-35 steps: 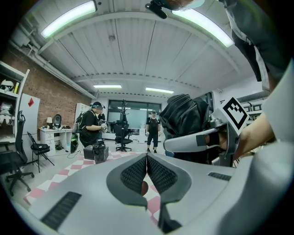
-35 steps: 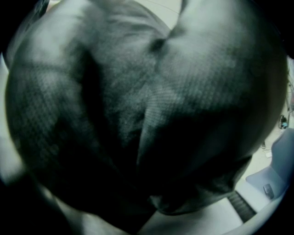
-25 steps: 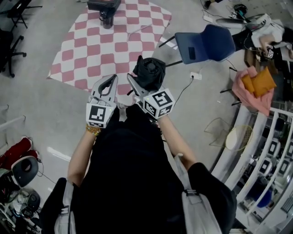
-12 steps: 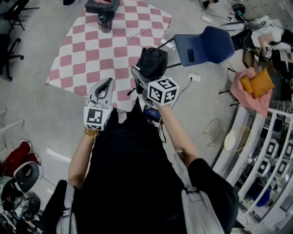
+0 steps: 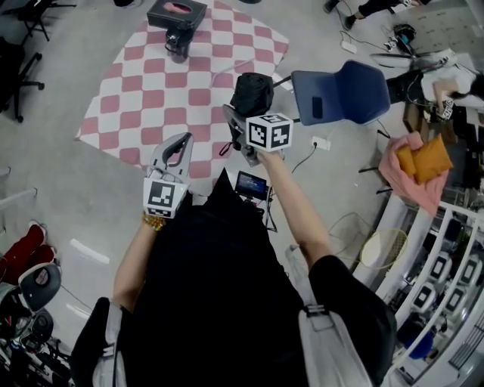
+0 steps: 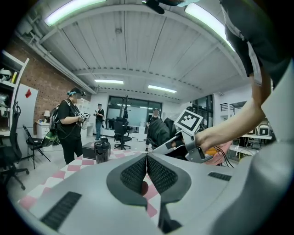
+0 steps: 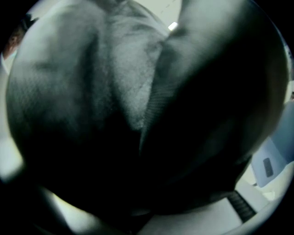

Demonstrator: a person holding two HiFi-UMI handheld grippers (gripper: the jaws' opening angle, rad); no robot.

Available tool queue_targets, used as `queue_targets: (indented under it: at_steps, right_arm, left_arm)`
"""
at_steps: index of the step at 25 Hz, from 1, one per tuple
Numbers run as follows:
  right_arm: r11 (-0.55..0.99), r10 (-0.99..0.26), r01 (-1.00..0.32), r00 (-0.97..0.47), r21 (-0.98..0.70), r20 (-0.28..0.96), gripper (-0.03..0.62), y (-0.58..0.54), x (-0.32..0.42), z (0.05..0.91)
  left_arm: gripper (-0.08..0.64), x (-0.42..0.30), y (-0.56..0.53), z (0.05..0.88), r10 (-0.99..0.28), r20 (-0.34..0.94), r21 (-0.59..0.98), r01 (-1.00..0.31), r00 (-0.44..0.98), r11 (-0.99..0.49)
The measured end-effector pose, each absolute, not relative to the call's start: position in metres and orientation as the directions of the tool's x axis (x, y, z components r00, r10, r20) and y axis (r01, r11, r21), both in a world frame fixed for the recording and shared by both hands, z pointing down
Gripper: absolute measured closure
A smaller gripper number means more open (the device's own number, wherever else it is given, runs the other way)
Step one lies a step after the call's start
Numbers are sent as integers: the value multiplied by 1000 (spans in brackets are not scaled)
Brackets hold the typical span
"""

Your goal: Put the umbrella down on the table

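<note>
A folded black umbrella (image 5: 252, 91) hangs in the air over the near right edge of the table, which wears a pink-and-white checked cloth (image 5: 144, 91). My right gripper (image 5: 243, 122) is shut on the umbrella, and its dark fabric (image 7: 138, 92) fills the right gripper view. My left gripper (image 5: 183, 140) hovers to the left, over the cloth's near edge, shut and holding nothing. In the left gripper view its pads (image 6: 138, 172) meet, and beyond them I see the umbrella (image 6: 160, 132) held by the right hand.
A black box (image 5: 176, 13) and a dark tumbler (image 5: 178, 47) stand at the table's far end. A blue chair (image 5: 344, 91) sits right of the table. A pink cloth with orange cushions (image 5: 420, 155) and a white rack (image 5: 446, 257) lie further right. People stand beyond the table (image 6: 69, 124).
My right gripper has carried the umbrella forward, towards the table, and rolled. The left gripper has shifted slightly and stays shut.
</note>
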State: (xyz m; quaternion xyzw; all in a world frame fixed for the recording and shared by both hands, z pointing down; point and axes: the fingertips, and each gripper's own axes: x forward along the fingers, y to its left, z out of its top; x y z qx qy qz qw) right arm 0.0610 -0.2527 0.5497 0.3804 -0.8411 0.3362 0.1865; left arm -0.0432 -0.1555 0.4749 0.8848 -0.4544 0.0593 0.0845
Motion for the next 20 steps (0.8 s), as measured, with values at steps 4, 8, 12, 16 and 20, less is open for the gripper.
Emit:
queue_targets:
  at_steps: [4, 8, 12, 16, 20]
  right_arm:
    - [411, -473, -769, -639, -490, 607, 436, -286, 72, 581]
    - [361, -445, -787, -617, -501, 649, 436, -308, 83, 613]
    - [364, -409, -796, -604, -484, 685, 436, -321, 89, 634]
    - [352, -392, -805, -590, -477, 705, 436, -329, 95, 650]
    - [328, -392, -820, -570, -469, 723, 436, -336, 101, 663]
  left_arm:
    - [546, -46, -160, 479, -803, 213, 95, -830, 556, -549]
    - [546, -52, -163, 485, -815, 233, 84, -846, 530, -526]
    - [546, -53, -169, 488, -824, 257, 81, -861, 506, -503]
    - [546, -46, -171, 491, -824, 271, 86, -865, 497, -494]
    - [546, -35, -173, 492, -815, 280, 88, -859, 507, -504]
